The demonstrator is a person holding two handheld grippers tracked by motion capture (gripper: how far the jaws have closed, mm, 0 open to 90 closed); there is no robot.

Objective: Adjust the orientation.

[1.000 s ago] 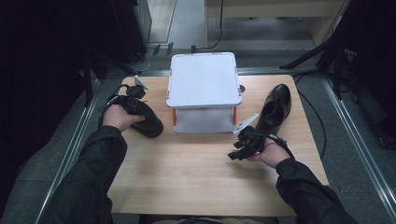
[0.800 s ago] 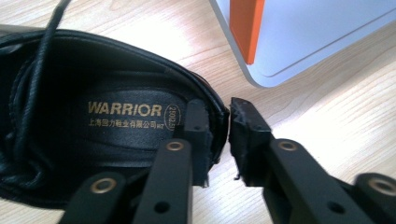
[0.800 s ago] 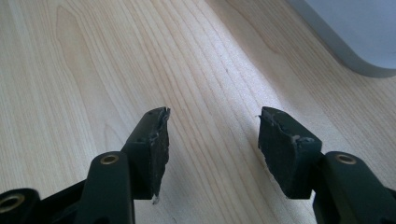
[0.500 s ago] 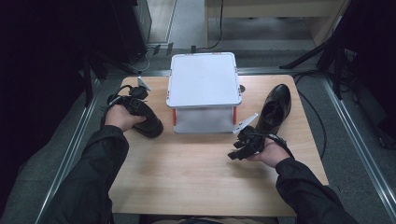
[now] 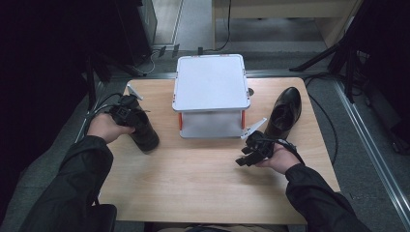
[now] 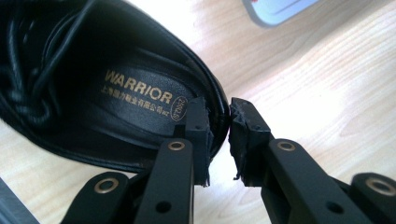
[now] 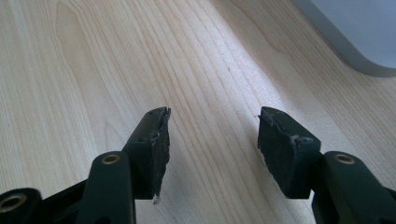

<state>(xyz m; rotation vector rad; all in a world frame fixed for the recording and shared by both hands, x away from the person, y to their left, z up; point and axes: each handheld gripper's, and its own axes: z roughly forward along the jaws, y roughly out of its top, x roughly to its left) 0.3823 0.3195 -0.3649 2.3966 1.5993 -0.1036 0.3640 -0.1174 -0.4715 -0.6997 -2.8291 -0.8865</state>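
Left tongs (image 6: 218, 122) clamp the heel rim of the black shoe (image 6: 116, 88), it seems, having just eased slightly; it sits on the surface (image 5: 203, 179) left of the white stand (image 5: 211, 82). Right tongs (image 7: 212, 135) gape wide, empty.

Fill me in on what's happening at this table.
A person works two handheld grippers over a wooden table. The left gripper is clamped on the heel rim of a black shoe, its jaws having just been closing and easing slightly. The right gripper hangs open over bare wood, holding nothing. A second black shoe lies to the right of a white box at the table's middle.
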